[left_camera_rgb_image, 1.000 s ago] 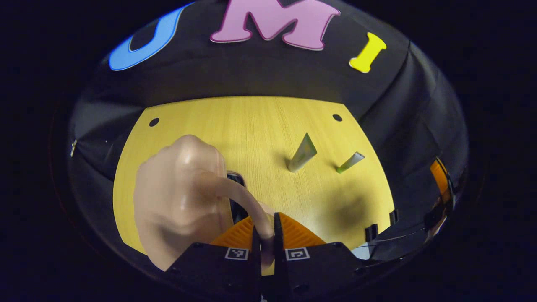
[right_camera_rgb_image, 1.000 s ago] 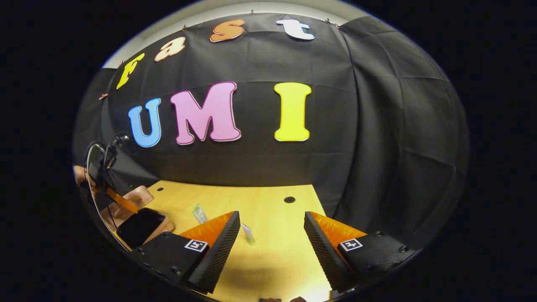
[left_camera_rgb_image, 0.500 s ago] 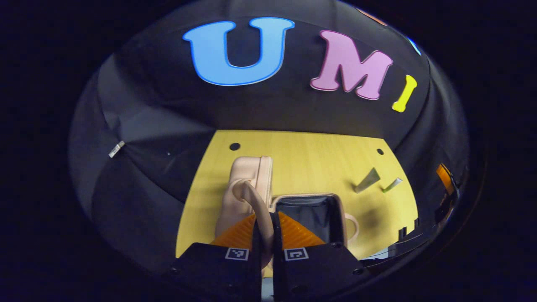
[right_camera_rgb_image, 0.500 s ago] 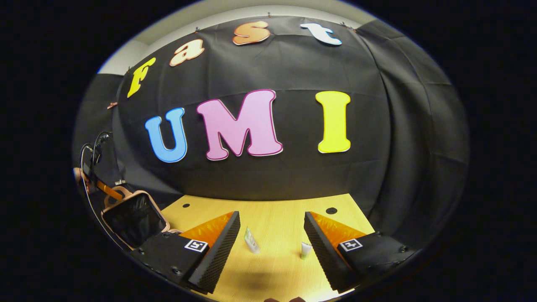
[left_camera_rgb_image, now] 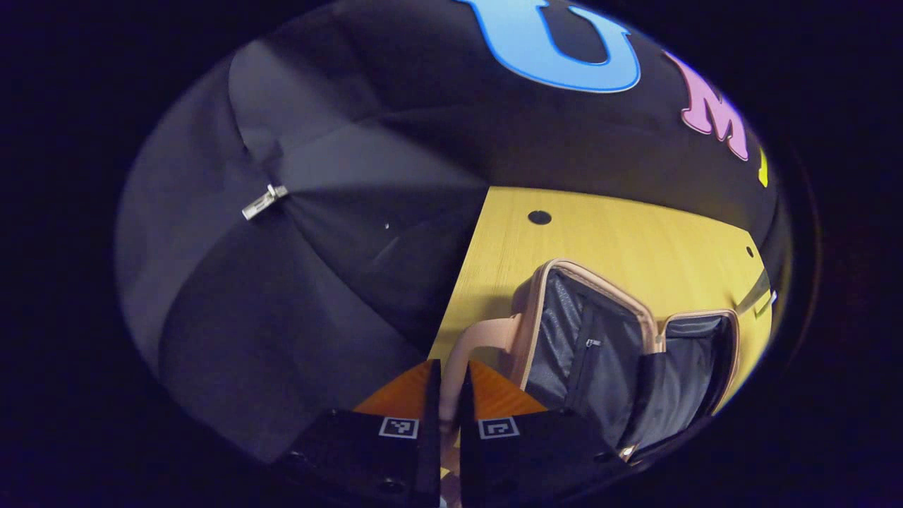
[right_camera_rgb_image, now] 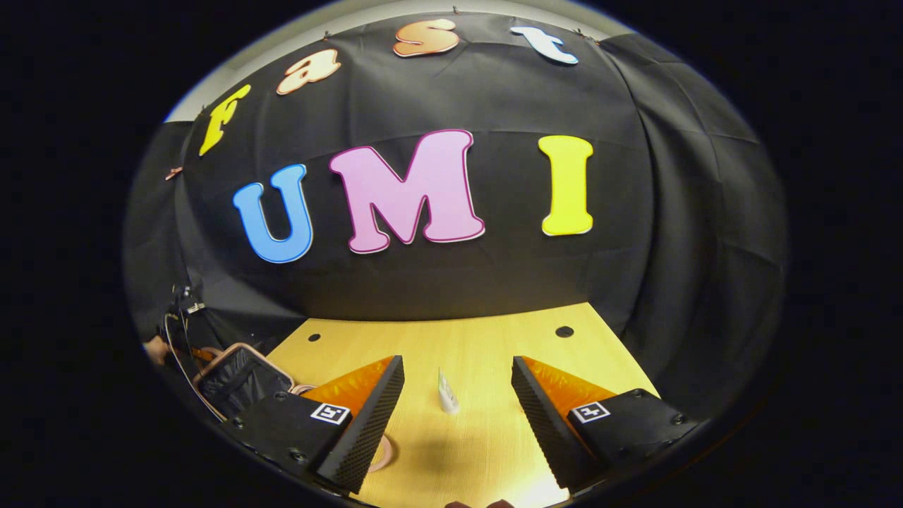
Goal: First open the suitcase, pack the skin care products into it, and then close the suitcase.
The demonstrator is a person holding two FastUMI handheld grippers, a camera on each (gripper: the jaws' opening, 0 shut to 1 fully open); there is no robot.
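In the left gripper view the small beige suitcase point(left_camera_rgb_image: 536, 310) lies open on the yellow table point(left_camera_rgb_image: 621, 226), its dark lined lid point(left_camera_rgb_image: 585, 346) folded out to the left of the base point(left_camera_rgb_image: 698, 360). My left gripper point(left_camera_rgb_image: 449, 368) is shut on the lid's beige handle point(left_camera_rgb_image: 476, 342). A skin care tube point(left_camera_rgb_image: 753, 298) lies at the far right edge. In the right gripper view my right gripper point(right_camera_rgb_image: 457, 363) hangs open above the table point(right_camera_rgb_image: 494, 339), and a white tube point(right_camera_rgb_image: 446, 392) stands on the wood ahead between its fingers, apart from them. The open suitcase point(right_camera_rgb_image: 240, 374) shows at the lower left.
Black cloth walls close in the table on the back and both sides. Round holes point(right_camera_rgb_image: 564, 331) mark the table's far corners. A beige loop point(right_camera_rgb_image: 384, 451) lies on the wood by the right gripper's left finger. A hand point(right_camera_rgb_image: 155, 348) and cables show beyond the suitcase.
The left gripper has swung the lid by its handle from upright over to the left, laying the suitcase open. The right gripper view has shifted, and one tube now stands between its fingers.
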